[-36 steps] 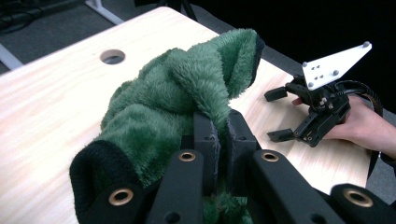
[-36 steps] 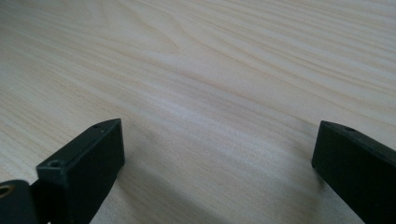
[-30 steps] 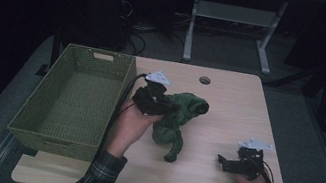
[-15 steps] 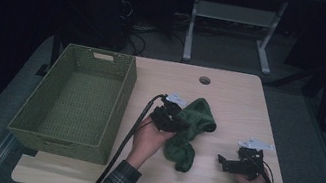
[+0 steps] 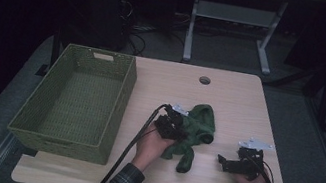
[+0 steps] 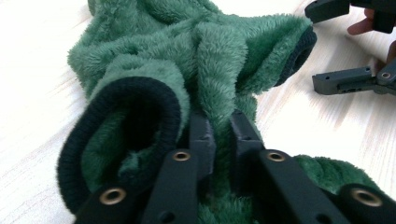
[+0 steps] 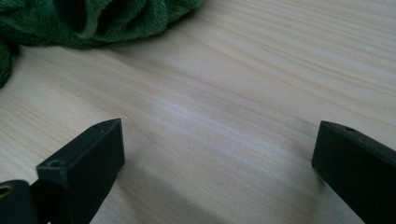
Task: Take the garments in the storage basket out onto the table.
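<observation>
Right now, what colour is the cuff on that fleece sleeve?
Dark navy, nearly black cuff; left gripper view.

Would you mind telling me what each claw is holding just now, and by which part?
The left claw, jaws just easing open, still pinches a fleece fold of the green garment near its dark cuff. The right claw holds nothing.

1. A lab-style recording room was indicated, dimly lit.
2. A bare wooden table (image 5: 231, 96) with a cable hole (image 5: 204, 80) was seen.
3. Loose cables (image 5: 140, 34) and a metal stand (image 5: 232, 17) were noted on grey floor (image 5: 299, 110).

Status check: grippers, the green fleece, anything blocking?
Left gripper fingers just easing open, fleece fold between. Right gripper open, on bare table. Nothing blocking; basket left.
</observation>
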Action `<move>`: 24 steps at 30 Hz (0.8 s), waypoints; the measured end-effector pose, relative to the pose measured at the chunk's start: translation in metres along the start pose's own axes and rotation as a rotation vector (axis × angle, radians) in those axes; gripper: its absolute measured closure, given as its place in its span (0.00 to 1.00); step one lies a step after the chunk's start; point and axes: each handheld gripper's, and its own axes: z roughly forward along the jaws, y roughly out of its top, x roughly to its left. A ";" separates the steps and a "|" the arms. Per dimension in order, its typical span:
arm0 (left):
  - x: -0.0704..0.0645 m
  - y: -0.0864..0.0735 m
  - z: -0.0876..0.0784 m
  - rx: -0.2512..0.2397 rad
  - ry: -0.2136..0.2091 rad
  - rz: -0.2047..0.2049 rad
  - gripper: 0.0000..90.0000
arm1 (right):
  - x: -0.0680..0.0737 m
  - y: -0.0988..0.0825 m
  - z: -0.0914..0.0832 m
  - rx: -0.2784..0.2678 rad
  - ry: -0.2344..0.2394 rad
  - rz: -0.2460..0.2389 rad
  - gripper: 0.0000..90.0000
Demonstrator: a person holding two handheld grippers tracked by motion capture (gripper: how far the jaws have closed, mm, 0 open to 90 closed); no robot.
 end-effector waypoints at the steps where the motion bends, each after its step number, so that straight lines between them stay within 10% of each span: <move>1: -0.001 0.001 -0.002 -0.004 0.003 0.008 0.77 | 0.000 0.000 0.000 0.000 0.000 0.001 0.02; 9: -0.008 0.003 -0.037 -0.042 -0.001 0.046 0.48 | 0.000 0.000 0.000 -0.001 0.000 0.000 0.02; 24: -0.034 -0.037 -0.072 -0.079 -0.023 0.074 0.46 | 0.000 0.000 0.000 -0.001 0.001 -0.002 0.02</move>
